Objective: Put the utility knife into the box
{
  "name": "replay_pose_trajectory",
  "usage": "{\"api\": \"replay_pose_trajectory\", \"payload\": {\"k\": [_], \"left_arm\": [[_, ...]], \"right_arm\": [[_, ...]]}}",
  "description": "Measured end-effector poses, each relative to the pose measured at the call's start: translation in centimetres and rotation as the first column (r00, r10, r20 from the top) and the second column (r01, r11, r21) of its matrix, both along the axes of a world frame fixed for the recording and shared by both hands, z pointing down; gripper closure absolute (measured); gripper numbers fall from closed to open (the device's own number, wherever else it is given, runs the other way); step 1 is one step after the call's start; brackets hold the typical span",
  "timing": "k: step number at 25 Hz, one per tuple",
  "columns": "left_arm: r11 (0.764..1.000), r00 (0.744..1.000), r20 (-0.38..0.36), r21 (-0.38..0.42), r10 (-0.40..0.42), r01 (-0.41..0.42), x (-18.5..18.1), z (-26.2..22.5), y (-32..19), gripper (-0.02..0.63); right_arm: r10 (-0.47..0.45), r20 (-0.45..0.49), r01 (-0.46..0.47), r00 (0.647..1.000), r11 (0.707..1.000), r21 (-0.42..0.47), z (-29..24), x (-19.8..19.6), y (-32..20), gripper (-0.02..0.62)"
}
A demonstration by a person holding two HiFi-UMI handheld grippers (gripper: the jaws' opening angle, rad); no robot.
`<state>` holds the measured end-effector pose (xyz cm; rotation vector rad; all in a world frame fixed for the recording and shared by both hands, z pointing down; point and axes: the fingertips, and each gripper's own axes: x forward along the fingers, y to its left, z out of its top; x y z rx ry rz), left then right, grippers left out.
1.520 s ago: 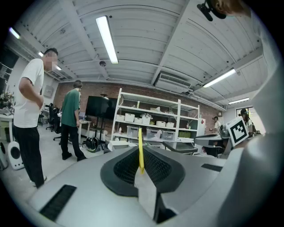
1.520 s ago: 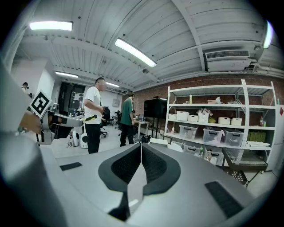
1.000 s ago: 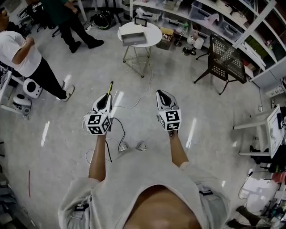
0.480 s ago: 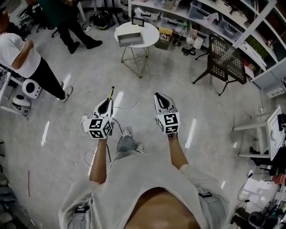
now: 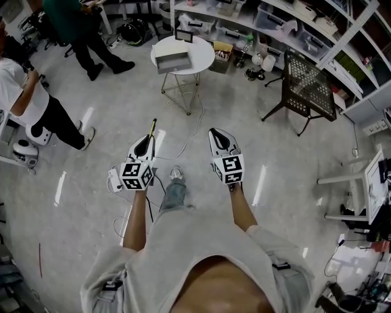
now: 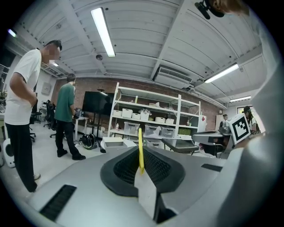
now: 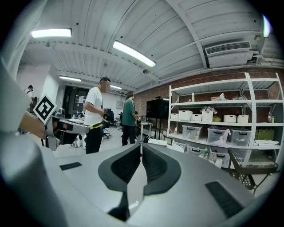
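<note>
A thin yellow utility knife [image 5: 152, 126] sticks out forward from my left gripper [image 5: 148, 137], which is shut on it. In the left gripper view the yellow knife [image 6: 140, 148] stands on edge between the dark pads. My right gripper [image 5: 217, 132] is held level beside it, jaws shut with nothing between them [image 7: 141, 148]. The grey open box [image 5: 173, 61] lies on a small round white table [image 5: 205, 51] some way ahead across the floor, also visible as the box [image 6: 112, 142] past the left jaws.
Two people [image 5: 33, 98] stand at the far left. A black mesh chair [image 5: 308, 79] is right of the table. Shelves with bins [image 5: 275, 18] line the back wall. A cable [image 5: 183, 131] and a white device [image 5: 115, 179] lie on the floor.
Both grippers have moved forward with the walking person, and the table with the box has come a little nearer. The knife stays in the left gripper. A leg has stepped forward.
</note>
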<state>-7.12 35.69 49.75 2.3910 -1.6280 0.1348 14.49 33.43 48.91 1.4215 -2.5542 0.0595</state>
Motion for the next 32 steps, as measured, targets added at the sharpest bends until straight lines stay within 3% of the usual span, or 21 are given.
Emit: {"api": "replay_pose_trajectory", "payload": {"k": [11, 19, 32], "left_arm": [[0.999, 0.999, -0.034, 0.032, 0.038, -0.036, -1.9, -1.1, -14.4, 0.568], [0.998, 0.998, -0.042, 0.038, 0.045, -0.043, -5.5, -1.3, -23.3, 0.568], [0.997, 0.996, -0.046, 0.012, 0.074, -0.073, -6.6, 0.8, -29.6, 0.568]], "right_arm": [[0.016, -0.044, -0.015, 0.999, 0.999, 0.034, -2.1, -2.3, -13.4, 0.558], [0.014, -0.059, -0.012, 0.998, 0.999, 0.04, -2.5, -6.1, -21.9, 0.558], [0.039, -0.067, -0.039, 0.997, 0.999, 0.0, -0.1, -7.3, -27.7, 0.558]]}}
